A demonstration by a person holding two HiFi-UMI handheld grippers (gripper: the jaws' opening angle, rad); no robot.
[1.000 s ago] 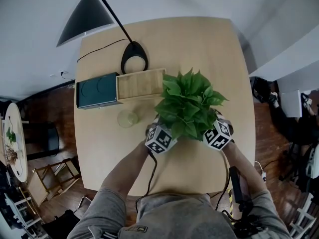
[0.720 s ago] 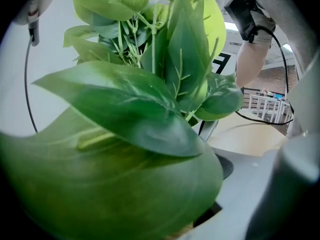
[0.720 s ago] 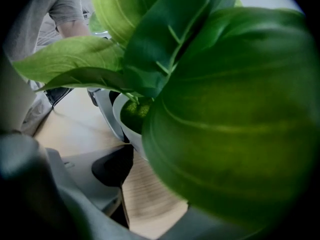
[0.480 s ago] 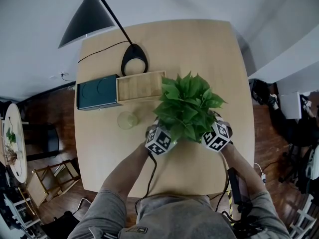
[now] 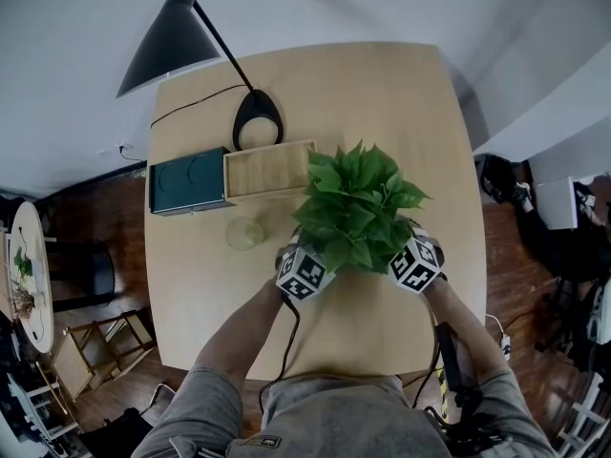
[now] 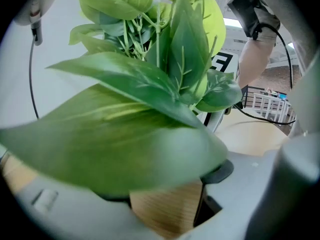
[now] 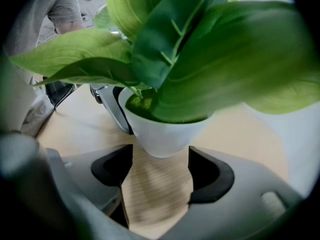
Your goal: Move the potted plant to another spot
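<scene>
Now, potted plant [image 7: 165, 129] between left tongs [image 6: 165, 204] and right tongs [image 7: 157, 176], both spread wide.

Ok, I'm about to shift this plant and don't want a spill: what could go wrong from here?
1. The right gripper and left gripper both have their jaws apart. The tapered white pot sits only at the right one's tips, so it may slip or tip.
2. Leaves cover most of the left gripper view, so aiming there is guesswork.
3. The glass stands close on the left and could get knocked.
</scene>
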